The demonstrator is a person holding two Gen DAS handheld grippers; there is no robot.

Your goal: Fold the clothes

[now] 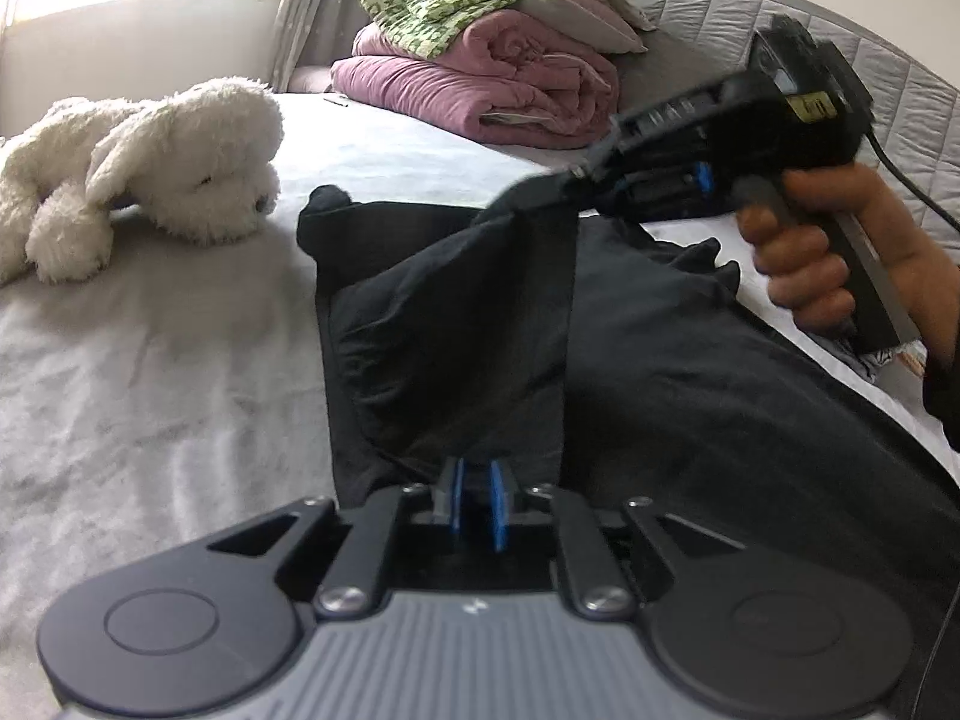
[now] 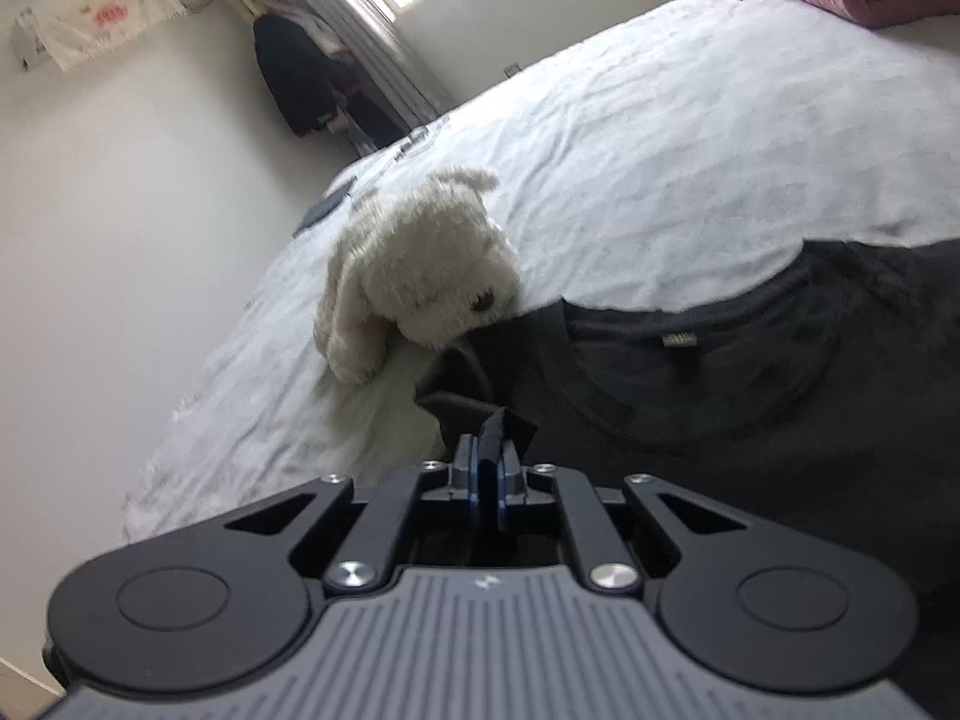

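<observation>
A black T-shirt point(image 1: 690, 372) lies spread on the white bed sheet point(image 1: 150, 360). Its round collar with a small label point(image 2: 678, 339) shows in the right wrist view. My left gripper point(image 1: 478, 483) is shut on the shirt's near edge, the cloth pinched between its blue pads. A hand point(image 1: 822, 240) holds my right gripper point(image 1: 576, 171), shut on the shirt's left side and lifting it in a taut fold above the bed. In its own view the right gripper point(image 2: 491, 450) pinches a bunched black corner point(image 2: 501, 420).
A white plush dog point(image 1: 150, 168) lies on the bed just left of the shirt, its nose close to the sleeve point(image 2: 456, 384). Folded pink and green bedding point(image 1: 498, 60) is stacked at the padded grey headboard point(image 1: 870, 36). A wall point(image 2: 120, 240) borders the bed's far side.
</observation>
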